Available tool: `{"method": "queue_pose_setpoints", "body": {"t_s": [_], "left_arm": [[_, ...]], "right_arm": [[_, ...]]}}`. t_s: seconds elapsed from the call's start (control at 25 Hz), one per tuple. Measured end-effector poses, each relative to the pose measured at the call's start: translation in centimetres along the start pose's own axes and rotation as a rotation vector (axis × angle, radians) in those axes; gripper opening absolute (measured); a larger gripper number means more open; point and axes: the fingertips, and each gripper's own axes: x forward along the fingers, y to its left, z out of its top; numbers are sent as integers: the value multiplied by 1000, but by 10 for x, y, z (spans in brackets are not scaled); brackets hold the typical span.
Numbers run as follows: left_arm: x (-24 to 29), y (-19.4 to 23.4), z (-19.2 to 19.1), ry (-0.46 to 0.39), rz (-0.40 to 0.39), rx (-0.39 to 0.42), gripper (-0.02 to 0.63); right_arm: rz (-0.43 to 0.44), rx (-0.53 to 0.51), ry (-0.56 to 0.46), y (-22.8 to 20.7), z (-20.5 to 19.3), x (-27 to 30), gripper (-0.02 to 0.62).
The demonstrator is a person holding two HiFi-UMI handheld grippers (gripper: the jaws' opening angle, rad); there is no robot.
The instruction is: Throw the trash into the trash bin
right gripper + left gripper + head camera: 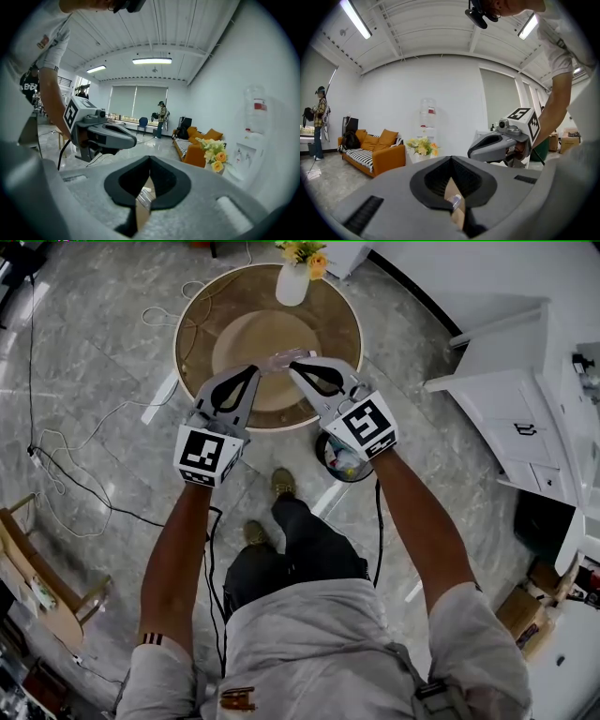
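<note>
In the head view a piece of clear plastic trash (281, 359) hangs between the tips of both grippers, above the round table (211, 329). My left gripper (255, 369) is shut on its left end, and my right gripper (296, 365) is shut on its right end. In the left gripper view the plastic (454, 203) shows in the slit of the closed jaws (453, 187). The right gripper view has the same plastic (144, 197) pinched between its jaws (146, 183). A black trash bin (339, 463) with rubbish inside stands on the floor under my right hand.
A white vase of flowers (292, 279) stands at the table's far edge. Cables (70, 474) trail over the marble floor at left, near a wooden chair (37, 582). White cabinets (520, 399) line the right. An orange sofa (377, 152) and a standing person (318, 123) are farther off.
</note>
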Motion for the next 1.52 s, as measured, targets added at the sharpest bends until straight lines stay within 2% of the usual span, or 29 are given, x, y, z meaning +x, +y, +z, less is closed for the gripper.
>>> {"method": "queue_pose_setpoints", "body": {"t_s": [0.12, 0.4, 0.88, 1.16, 1.52], "left_arm": [[13, 10, -14, 12, 10, -11, -2], [36, 25, -36, 25, 24, -25, -2], [49, 40, -68, 39, 40, -43, -2], [51, 55, -89, 53, 64, -57, -2], [49, 68, -105, 58, 80, -74, -2]], "right_arm": [[30, -9, 25, -10, -19, 14, 3], [118, -60, 106, -21, -60, 43, 62], [260, -118, 318, -28, -159, 86, 207], [377, -229, 441, -18, -202, 113, 273], [449, -350, 607, -23, -258, 134, 307]]}}
